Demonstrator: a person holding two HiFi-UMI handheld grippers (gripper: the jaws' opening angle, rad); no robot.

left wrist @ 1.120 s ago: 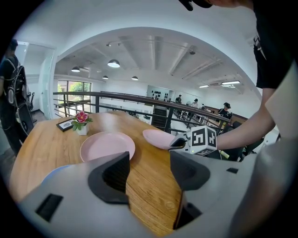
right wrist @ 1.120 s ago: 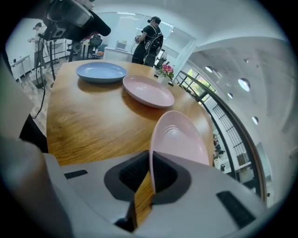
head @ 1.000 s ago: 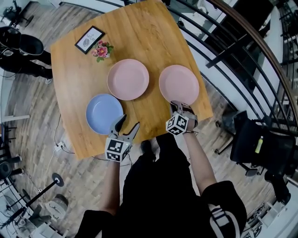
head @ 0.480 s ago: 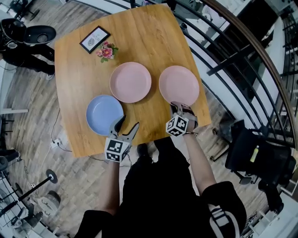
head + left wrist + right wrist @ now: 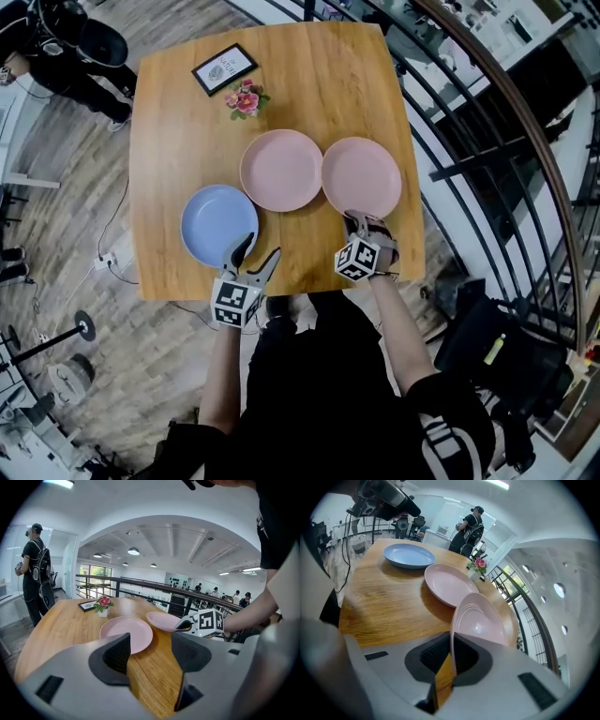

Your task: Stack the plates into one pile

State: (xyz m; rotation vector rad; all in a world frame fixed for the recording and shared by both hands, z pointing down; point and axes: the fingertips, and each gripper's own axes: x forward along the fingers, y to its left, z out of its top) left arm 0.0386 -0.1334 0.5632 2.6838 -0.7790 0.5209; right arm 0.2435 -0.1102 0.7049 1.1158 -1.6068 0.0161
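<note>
We are gripping the first plate.
Our right tool [image 5: 357, 219] is pinching the end plate [image 5: 361, 175] by its rim, the left tool [image 5: 260, 248] gaping empty; next we should be lifting it onto the middle plate [image 5: 281, 170], left of the right tool.

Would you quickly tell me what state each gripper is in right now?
Left gripper: open, nothing between its jaws.
Right gripper: shut on the rim of the tilted pink plate.

Left tool [image 5: 256, 251] jaws apart; right tool [image 5: 361, 221] pinching pink plate [image 5: 362, 175].
</note>
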